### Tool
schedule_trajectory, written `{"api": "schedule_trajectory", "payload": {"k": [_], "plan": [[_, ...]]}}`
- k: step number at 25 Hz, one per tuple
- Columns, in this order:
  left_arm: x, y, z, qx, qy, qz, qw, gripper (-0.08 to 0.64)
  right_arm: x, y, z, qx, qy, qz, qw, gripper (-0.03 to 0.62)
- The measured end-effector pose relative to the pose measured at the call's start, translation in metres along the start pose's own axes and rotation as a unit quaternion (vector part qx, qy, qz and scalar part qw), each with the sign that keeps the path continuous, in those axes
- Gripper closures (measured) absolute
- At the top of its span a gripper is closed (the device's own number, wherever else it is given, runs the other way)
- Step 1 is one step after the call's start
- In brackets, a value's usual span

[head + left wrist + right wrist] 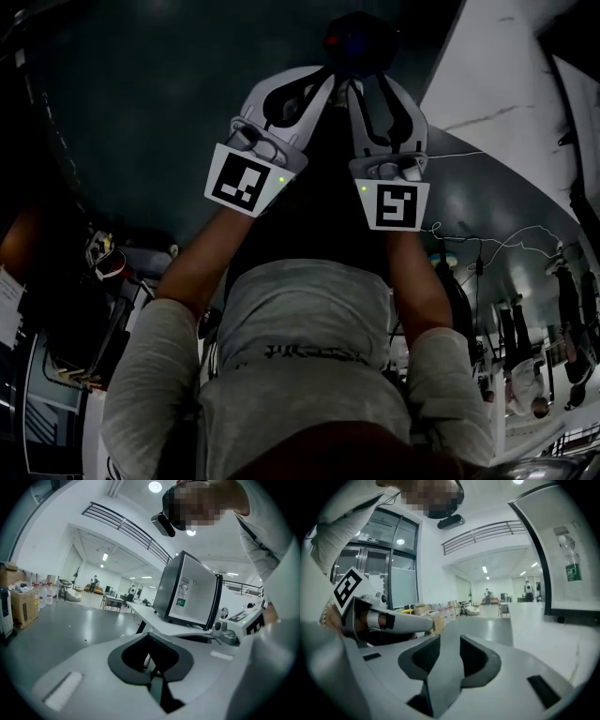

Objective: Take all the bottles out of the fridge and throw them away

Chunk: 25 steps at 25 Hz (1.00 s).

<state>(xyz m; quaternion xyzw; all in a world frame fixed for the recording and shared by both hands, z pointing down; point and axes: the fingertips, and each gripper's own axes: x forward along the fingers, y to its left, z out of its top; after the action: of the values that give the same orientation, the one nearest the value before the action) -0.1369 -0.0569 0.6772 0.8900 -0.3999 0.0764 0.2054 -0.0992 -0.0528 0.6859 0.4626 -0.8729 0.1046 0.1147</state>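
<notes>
On the white counter (154, 618), right of centre in the left gripper view: small glass-front fridge (187, 590), door looking closed, one clear bottle (183, 591) with a green label standing upright behind the glass. No telling about more bottles in there, with most of the inside hidden.

Over in the head view, top middle of the frame: left gripper (314, 84) and right gripper (375, 89) held side by side, nearly touching, out in front of the chest, marker cubes facing the camera. Probably parked together as a neutral ready pose, both aimed roughly toward the fridge.

Left jaws clenched tip to tip on nothing, just an empty hollow between the pads. Right jaws released and spread, also empty, which seems handy for grabbing the door edge or the bottle. Both well apart from the fridge, so nothing touched yet.

Guessing door first, then bottle out, then off to a bin. No bin spotted anywhere in these views, though. Cardboard boxes (23, 606) on the floor at the far left of the left gripper view, likely nothing to do with the job.
</notes>
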Motion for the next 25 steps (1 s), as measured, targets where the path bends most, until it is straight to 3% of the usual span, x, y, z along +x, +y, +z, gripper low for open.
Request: {"api": "schedule_trajectory", "payload": {"k": [15,25], "plan": [[-0.018,-0.035,0.134,0.022,-0.048,-0.022,0.9983,0.551,-0.021,-0.021,0.146,-0.013,-0.053,0.012,0.998,0.518],[-0.041,-0.056,0.204,0.036,-0.079,-0.023,0.996,0.551,-0.042,-0.021,0.218,-0.004,-0.061,0.014,0.998,0.558]]}}
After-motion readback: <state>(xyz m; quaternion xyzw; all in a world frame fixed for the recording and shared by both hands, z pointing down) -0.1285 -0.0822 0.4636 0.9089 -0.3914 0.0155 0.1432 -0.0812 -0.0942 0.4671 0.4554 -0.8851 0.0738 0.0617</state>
